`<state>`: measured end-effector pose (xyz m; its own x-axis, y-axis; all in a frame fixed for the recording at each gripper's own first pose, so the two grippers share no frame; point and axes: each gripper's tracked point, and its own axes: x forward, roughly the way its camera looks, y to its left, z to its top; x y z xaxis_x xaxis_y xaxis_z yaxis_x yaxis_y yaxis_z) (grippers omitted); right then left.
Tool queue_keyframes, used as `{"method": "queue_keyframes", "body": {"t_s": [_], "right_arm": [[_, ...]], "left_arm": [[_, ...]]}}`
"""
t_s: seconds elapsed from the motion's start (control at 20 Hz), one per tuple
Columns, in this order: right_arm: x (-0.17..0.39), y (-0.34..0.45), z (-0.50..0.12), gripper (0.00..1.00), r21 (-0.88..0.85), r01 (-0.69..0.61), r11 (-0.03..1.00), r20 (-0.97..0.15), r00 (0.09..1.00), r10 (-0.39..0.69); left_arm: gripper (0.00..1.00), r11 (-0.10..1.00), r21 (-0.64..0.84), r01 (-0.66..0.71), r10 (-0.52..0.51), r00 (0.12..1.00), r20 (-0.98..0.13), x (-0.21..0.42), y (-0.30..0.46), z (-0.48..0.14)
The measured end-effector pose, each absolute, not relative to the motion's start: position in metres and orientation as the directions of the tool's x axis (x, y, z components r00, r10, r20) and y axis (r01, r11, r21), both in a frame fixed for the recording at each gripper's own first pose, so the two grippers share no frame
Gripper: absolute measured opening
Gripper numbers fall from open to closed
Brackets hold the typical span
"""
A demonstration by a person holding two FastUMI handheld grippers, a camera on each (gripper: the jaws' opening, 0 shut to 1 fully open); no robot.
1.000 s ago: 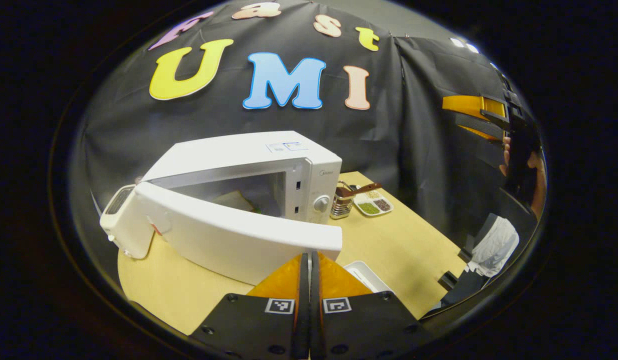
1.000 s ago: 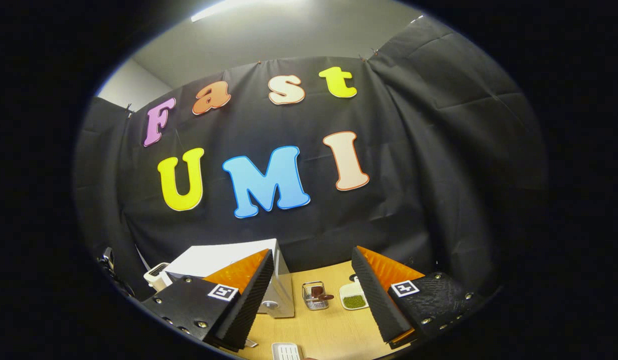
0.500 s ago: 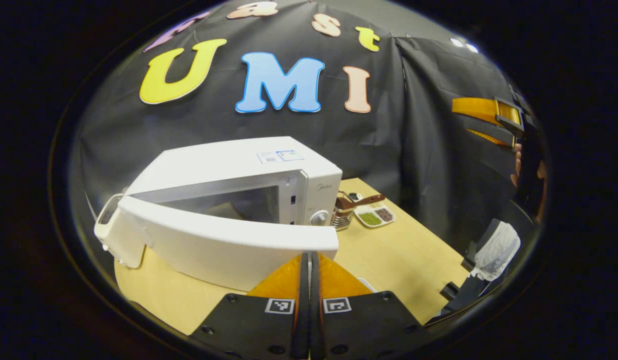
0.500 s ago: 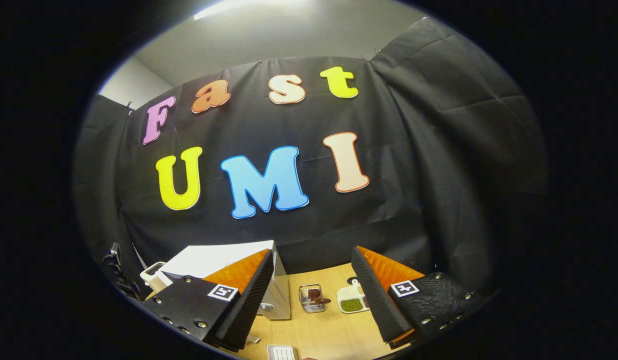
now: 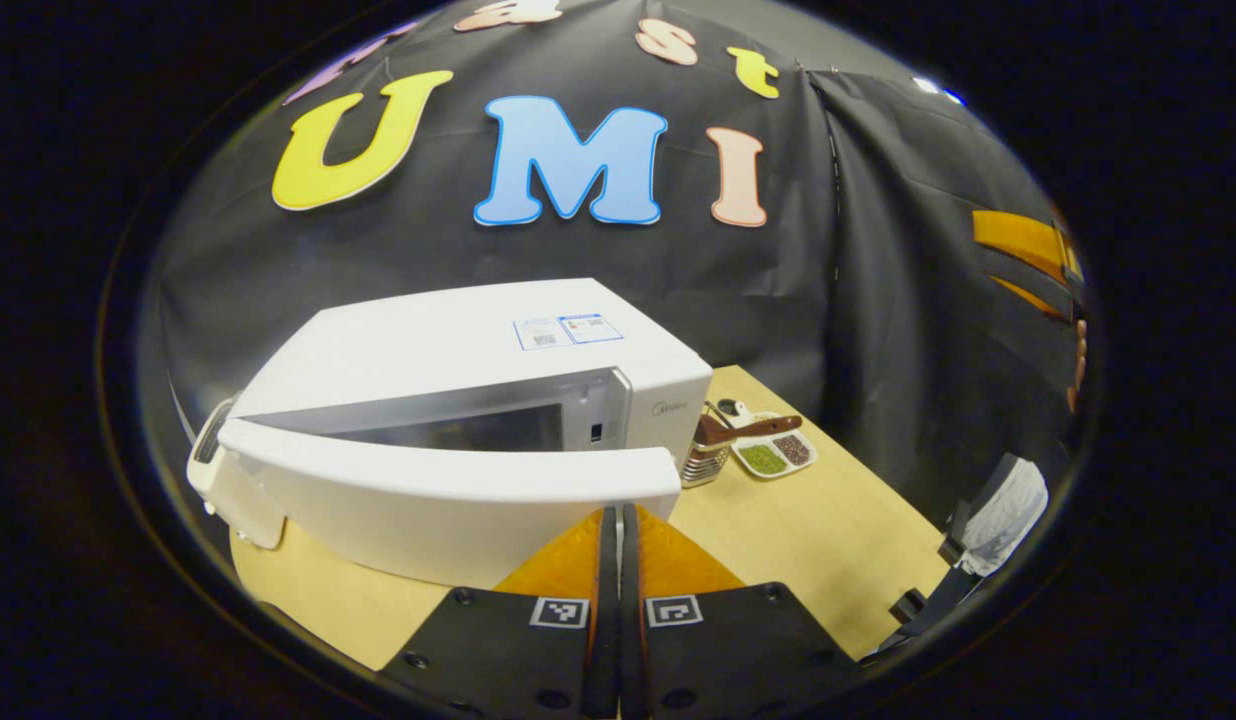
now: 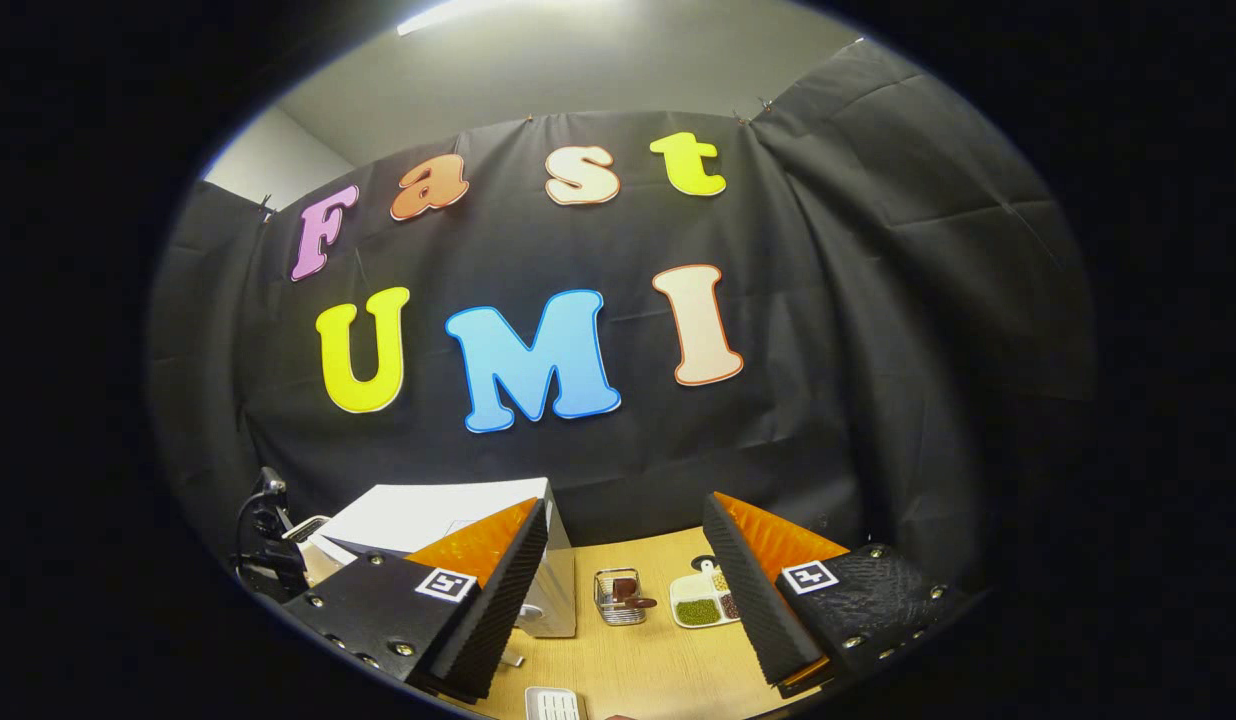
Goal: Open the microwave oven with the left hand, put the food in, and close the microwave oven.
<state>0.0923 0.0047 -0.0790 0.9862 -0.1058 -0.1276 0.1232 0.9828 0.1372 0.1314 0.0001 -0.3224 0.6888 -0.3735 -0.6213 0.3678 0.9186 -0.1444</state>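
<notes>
Microwave door nearly closed

The left gripper [image 5: 618,525], fingers pressed together and holding nothing, sits against the door [image 5: 448,490] of the microwave [image 5: 458,345] on the surface [image 5: 808,530]; the right gripper [image 6: 628,590] hangs wide open, empty.

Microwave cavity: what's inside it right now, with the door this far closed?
Through the narrow gap above the door, the microwave shows only pale cavity wall. The door covers the floor, so any food inside is hidden.
</notes>
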Motion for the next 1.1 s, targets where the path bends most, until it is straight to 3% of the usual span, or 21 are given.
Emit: {"method": "queue_keyframes", "body": {"t_s": [0.85,1.1], "right_arm": [[0.089,-0.009,-0.092,0.95,0.125,0.143,0.982,-0.165,0.979,-0.122],[0.091,-0.017,-0.093,0.95,0.114,0.149,0.982,-0.169,0.977,-0.128]], "left_arm": [[0.07,0.953,-0.107,0.285,-0.282,0.695,-0.661,0.191,-0.002,-0.341],[0.07,0.955,-0.162,0.248,-0.291,0.689,-0.664,0.199,-0.007,-0.344]]}}
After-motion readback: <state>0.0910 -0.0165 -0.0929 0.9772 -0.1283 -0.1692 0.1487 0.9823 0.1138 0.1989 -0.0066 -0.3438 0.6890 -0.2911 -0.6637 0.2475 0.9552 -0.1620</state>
